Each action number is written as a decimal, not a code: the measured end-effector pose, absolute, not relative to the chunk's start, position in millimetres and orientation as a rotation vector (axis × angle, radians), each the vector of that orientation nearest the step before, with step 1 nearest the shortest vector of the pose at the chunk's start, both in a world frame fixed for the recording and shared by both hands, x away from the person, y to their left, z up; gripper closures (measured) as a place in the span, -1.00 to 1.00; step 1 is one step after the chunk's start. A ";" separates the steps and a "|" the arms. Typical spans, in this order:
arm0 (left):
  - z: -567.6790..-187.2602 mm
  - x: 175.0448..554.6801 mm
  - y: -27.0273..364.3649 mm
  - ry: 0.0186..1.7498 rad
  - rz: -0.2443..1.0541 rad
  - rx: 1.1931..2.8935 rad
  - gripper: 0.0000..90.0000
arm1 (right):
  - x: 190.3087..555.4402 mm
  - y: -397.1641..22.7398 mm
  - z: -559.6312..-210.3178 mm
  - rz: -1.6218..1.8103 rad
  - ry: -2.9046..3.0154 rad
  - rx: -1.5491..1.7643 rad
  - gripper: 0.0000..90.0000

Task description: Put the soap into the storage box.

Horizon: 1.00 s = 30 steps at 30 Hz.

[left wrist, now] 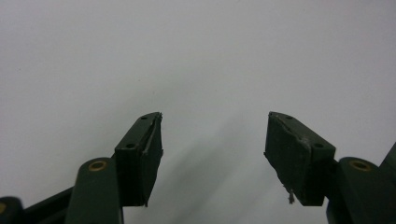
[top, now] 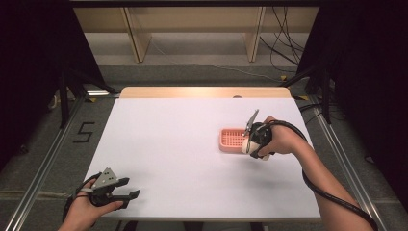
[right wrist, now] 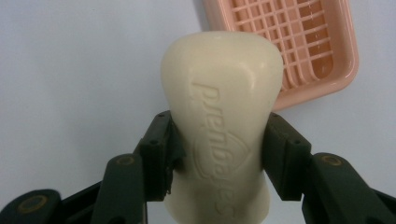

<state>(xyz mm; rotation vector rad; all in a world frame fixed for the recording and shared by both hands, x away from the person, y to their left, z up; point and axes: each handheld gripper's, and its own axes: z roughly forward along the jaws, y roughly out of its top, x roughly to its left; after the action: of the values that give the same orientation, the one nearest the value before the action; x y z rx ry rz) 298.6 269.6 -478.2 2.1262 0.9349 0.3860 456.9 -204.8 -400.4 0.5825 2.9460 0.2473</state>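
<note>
Your right gripper [right wrist: 217, 140] clamps a cream soap bar [right wrist: 223, 107] with embossed lettering, at mid-frame just below the pink slatted soap dish [right wrist: 299, 56]. Your left gripper [left wrist: 212, 149], jaws apart, hovers over the white table [left wrist: 196, 51].

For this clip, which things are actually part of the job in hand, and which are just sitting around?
In the job:
- bar of soap, clamped in the right gripper
- pink soap dish, empty, beside the soap

Not in use:
- left gripper, open and idle near the table's front left corner
- wooden frame and cables on the floor behind
</note>
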 end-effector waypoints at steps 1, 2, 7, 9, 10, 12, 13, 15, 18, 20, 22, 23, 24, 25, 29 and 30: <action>-478.3 298.7 269.6 0.935 0.386 2.126 -0.20 | 457.3 -204.7 -400.2 0.249 2.941 0.569 0.12; -478.3 298.7 269.6 0.934 0.386 2.126 -0.20 | 458.3 -204.4 -400.3 0.238 2.939 0.567 0.12; -478.4 298.9 269.5 0.932 0.387 2.128 -0.20 | 460.1 -201.5 -398.4 0.242 2.941 0.577 0.12; -478.3 298.7 269.5 0.935 0.386 2.126 -0.20 | 461.3 -201.3 -398.0 0.215 2.928 0.562 0.12; -478.3 298.7 269.6 0.935 0.386 2.127 -0.20 | 461.2 -200.5 -398.3 0.235 2.933 0.571 0.12; -478.2 299.7 270.3 0.924 0.400 2.132 -0.20 | 463.7 -200.5 -399.3 0.241 2.942 0.540 0.12; -478.2 299.6 270.3 0.924 0.400 2.132 -0.20 | 464.4 -200.9 -398.8 0.216 2.928 0.526 0.12; -478.4 299.0 269.7 0.932 0.391 2.125 -0.20 | 463.5 -198.5 -398.5 0.239 2.943 0.561 0.12; -478.2 299.7 270.2 0.924 0.400 2.131 -0.20 | 464.9 -198.2 -397.5 0.210 2.928 0.541 0.12; -478.4 299.7 270.2 0.925 0.399 2.132 -0.20 | 465.7 -197.2 -397.7 0.217 2.932 0.541 0.12; -478.3 298.7 269.8 0.933 0.385 2.131 -0.20 | 465.0 -196.3 -397.8 0.239 2.940 0.561 0.12; -478.4 298.6 269.5 0.936 0.385 2.126 -0.20 | 466.2 -197.0 -397.8 0.216 2.929 0.543 0.12; -478.4 298.8 269.6 0.934 0.386 2.128 -0.20 | 467.4 -196.8 -398.5 0.216 2.932 0.528 0.12; -478.4 298.7 269.5 0.936 0.386 2.126 -0.20 | 467.3 -196.4 -398.6 0.220 2.933 0.535 0.12; -478.6 298.7 269.5 0.936 0.385 2.127 -0.20 | 466.7 -195.6 -398.1 0.240 2.934 0.565 0.12; -478.6 298.8 269.5 0.936 0.385 2.127 -0.20 | 466.7 -195.5 -398.0 0.238 2.934 0.568 0.12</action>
<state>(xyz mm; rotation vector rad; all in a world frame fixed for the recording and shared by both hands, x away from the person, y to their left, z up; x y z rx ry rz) 298.8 269.5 -478.6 2.1271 0.9357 0.3851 466.7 -195.5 -398.0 0.5683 2.9345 0.2375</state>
